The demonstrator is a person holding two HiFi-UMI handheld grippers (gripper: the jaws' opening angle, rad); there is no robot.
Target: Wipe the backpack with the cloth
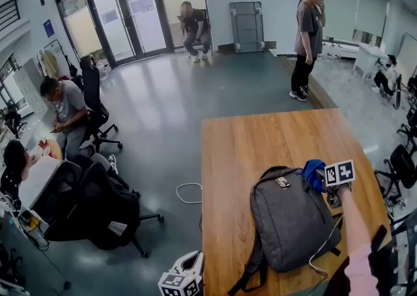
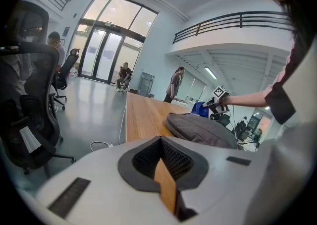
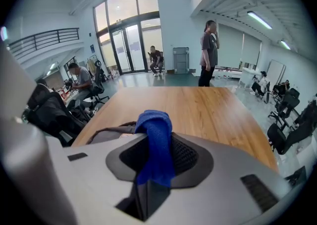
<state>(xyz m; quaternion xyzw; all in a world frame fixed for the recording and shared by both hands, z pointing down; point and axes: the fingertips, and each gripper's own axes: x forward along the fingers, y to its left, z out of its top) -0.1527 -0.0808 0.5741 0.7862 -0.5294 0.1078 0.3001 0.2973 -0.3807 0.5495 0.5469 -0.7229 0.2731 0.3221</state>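
Watching the right gripper (image 1: 324, 182), what worries you? Its jaws are clamped on one narrow fold of the blue cloth (image 1: 313, 172), up by the carry handle (image 1: 277, 171) of the grey backpack (image 1: 293, 223). (first speaker)

That thin pinch. Dragged across coarse fabric, I think the cloth could pull out of the jaws or bunch into a lump, so that plastic rubs the bag and not cloth. (second speaker)

And the bag? It lies flat on the wooden table (image 1: 260, 138), towards the near right part. (first speaker)

Nothing is holding it. The left gripper (image 2: 159, 140) hangs off the table's near left corner, well apart from the bag, its jaws a narrow slit apart with only table wood showing through. A firm stroke may well push the whole backpack along the smooth top and leave it unwiped. (second speaker)

What about snags? (first speaker)

Two likely ones. A white cable (image 1: 324, 244) crosses the bag's lower right corner, so a long stroke that way could hook it. There is also a small tag (image 1: 282, 182) just beside the cloth, and a loose edge could catch on it. (second speaker)
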